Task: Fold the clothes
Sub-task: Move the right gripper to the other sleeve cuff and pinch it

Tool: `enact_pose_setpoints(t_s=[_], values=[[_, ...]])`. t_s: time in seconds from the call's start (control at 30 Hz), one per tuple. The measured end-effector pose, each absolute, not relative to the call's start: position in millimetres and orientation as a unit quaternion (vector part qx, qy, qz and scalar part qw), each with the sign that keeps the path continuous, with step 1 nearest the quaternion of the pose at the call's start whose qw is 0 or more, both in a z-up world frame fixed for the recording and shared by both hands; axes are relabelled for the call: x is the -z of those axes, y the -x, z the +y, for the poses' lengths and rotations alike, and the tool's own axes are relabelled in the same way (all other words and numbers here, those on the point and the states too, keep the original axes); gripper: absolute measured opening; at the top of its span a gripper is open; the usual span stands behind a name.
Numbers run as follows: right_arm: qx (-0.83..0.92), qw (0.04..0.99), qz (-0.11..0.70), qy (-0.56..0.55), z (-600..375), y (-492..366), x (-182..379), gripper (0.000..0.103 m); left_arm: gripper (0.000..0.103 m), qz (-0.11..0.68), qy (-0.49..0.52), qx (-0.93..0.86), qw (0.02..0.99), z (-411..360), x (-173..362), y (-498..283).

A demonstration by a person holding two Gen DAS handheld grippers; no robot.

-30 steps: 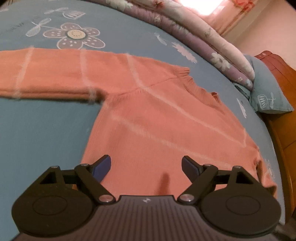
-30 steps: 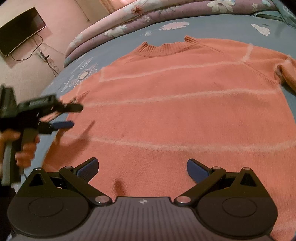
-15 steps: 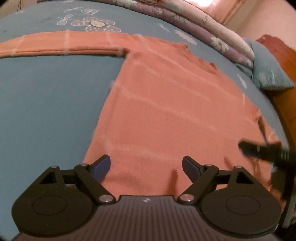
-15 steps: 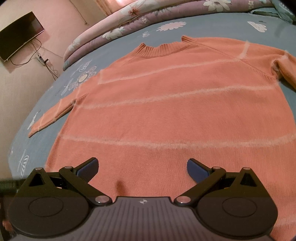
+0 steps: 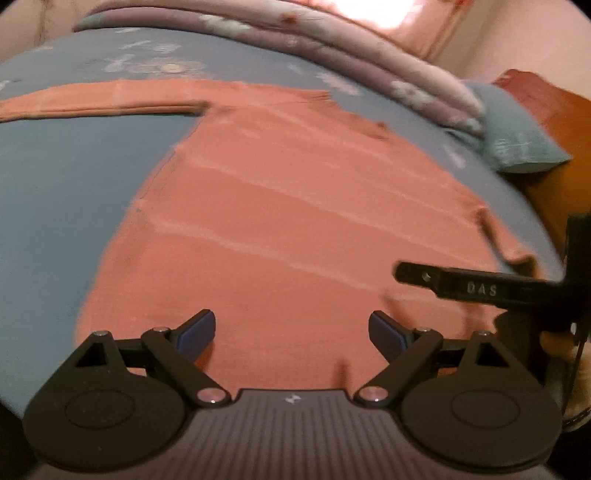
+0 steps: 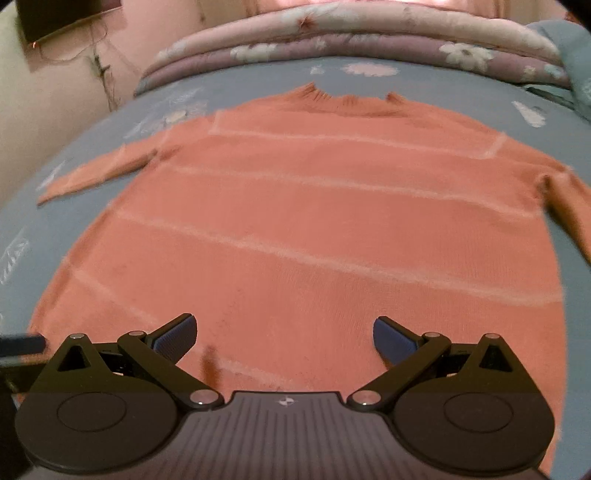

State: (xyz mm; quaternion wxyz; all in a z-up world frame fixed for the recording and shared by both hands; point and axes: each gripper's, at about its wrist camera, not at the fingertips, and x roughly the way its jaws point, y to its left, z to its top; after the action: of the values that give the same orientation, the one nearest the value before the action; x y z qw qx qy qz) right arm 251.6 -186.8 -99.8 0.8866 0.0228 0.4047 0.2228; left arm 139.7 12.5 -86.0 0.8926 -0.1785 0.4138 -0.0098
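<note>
A salmon-orange knit sweater [image 5: 295, 221] with thin pale stripes lies flat on the blue bedspread, front down or up I cannot tell, collar at the far side. It also fills the right wrist view [image 6: 314, 229], with one sleeve stretched out to the left [image 6: 99, 173] and the other bent down at the right [image 6: 569, 206]. My left gripper [image 5: 291, 332] is open and empty above the hem's left part. My right gripper [image 6: 282, 336] is open and empty above the hem's middle. The right gripper also shows in the left wrist view [image 5: 476, 288] at the right edge.
The blue floral bedspread [image 5: 74, 184] surrounds the sweater. A folded quilt [image 6: 369, 40] lies along the far side, with a blue pillow [image 5: 517, 144] and a wooden headboard [image 5: 554, 122] at the right. A wall television [image 6: 62, 18] hangs at the left.
Both grippers have drawn back and swung toward the sweater's hem, staying open. The right gripper has come further into the left wrist view. The sweater has not moved.
</note>
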Motion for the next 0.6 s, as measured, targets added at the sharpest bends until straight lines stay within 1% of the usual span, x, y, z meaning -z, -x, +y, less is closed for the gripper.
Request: enact_pose_setpoints(t_s=[0.03, 0.1, 0.17, 0.23, 0.27, 0.33, 0.43, 0.53, 0.6], values=[[-0.224, 0.892, 0.392, -0.032, -192, -247, 93, 0.103, 0.09, 0.412, 0.181, 0.02, 0.893, 6, 86, -142], [-0.213, 0.915, 0.337, -0.065, -220, -238, 71, 0.103, 0.09, 0.412, 0.178, 0.03, 0.893, -7, 89, -146], [-0.175, 0.931, 0.301, -0.11, -258, -233, 56, 0.103, 0.09, 0.429, 0.17, 0.041, 0.886, -18, 97, -152], [-0.128, 0.929, 0.289, -0.194, -305, -234, 55, 0.103, 0.09, 0.431, 0.147, 0.039, 0.889, -27, 102, -154], [-0.103, 0.921, 0.286, -0.245, -331, -235, 58, 0.103, 0.091, 0.432, 0.135, 0.038, 0.891, -32, 105, -155], [-0.071, 0.88, 0.291, -0.367, -384, -234, 76, 0.103, 0.095, 0.435, 0.11, 0.037, 0.893, -39, 106, -157], [-0.045, 0.821, 0.289, -0.49, -434, -232, 108, 0.103, 0.096, 0.434, 0.099, 0.031, 0.895, -45, 106, -159], [-0.007, 0.803, 0.28, -0.527, -456, -232, 128, 0.103, 0.098, 0.432, 0.099, 0.025, 0.896, -49, 106, -159], [0.018, 0.801, 0.275, -0.531, -461, -238, 135, 0.103, 0.098, 0.433, 0.097, 0.025, 0.896, -50, 107, -157]])
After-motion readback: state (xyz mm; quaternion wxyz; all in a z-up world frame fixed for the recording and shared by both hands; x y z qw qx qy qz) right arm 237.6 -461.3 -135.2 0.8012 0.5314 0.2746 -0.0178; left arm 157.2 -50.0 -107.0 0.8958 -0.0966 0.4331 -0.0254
